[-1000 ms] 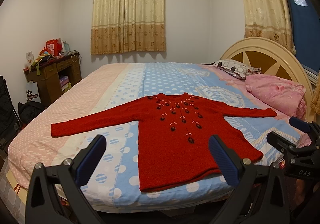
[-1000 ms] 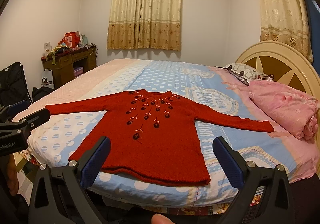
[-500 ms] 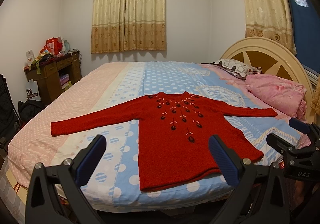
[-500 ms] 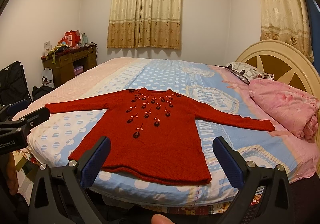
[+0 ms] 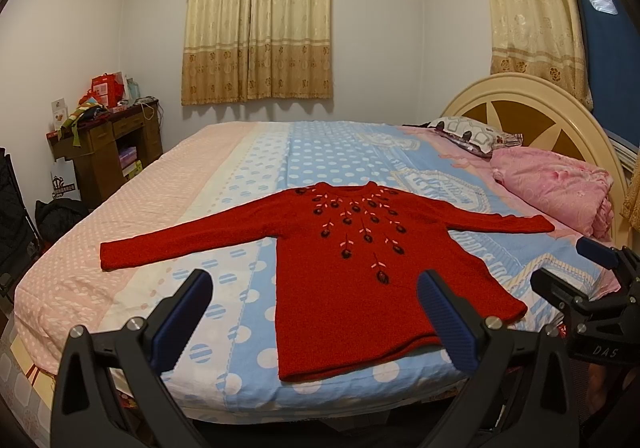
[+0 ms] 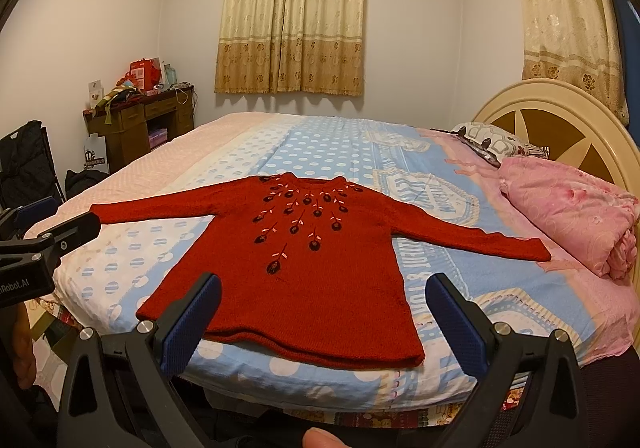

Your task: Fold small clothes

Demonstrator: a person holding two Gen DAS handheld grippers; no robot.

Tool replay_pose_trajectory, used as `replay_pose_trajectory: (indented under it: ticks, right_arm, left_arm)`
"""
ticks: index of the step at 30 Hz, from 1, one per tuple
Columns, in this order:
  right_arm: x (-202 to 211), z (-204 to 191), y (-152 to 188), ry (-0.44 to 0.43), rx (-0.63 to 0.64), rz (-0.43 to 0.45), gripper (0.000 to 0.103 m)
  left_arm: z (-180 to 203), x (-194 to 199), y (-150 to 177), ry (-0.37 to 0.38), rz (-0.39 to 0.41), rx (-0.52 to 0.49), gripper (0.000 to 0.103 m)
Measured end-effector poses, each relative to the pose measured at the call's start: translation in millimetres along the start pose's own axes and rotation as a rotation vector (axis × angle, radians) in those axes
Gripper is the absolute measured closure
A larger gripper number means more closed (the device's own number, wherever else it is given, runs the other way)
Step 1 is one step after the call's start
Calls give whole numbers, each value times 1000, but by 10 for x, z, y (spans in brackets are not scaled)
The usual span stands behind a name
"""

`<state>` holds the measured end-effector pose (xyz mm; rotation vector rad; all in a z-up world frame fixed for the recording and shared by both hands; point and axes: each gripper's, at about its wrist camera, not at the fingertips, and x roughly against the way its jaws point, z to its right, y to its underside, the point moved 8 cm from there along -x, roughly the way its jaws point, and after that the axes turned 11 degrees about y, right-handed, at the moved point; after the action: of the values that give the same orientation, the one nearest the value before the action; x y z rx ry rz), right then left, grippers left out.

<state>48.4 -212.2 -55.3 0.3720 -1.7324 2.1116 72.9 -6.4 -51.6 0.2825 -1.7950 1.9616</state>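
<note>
Hand-held gripper short of spread sweater.

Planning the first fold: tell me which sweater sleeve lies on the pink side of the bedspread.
The sleeve stretched toward the wooden desk; its cuff rests on pink dotted fabric, the other sleeve on blue.

left gripper: black angular frame | dark blue ribbed pads | silver screws at the finger joints | white "nRobot.AI" lettering on its side, per right view || right gripper: same black frame, blue textured pads, silver screws | "DAS" marking on its body
</note>
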Motion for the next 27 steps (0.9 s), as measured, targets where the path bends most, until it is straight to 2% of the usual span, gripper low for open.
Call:
replay_pose_trajectory:
  ticks: [27]
  right_arm:
    - [-69, -34, 54, 2, 6, -23, 1]
  left_arm:
    - [-6, -12, 13, 1, -5, 4, 0]
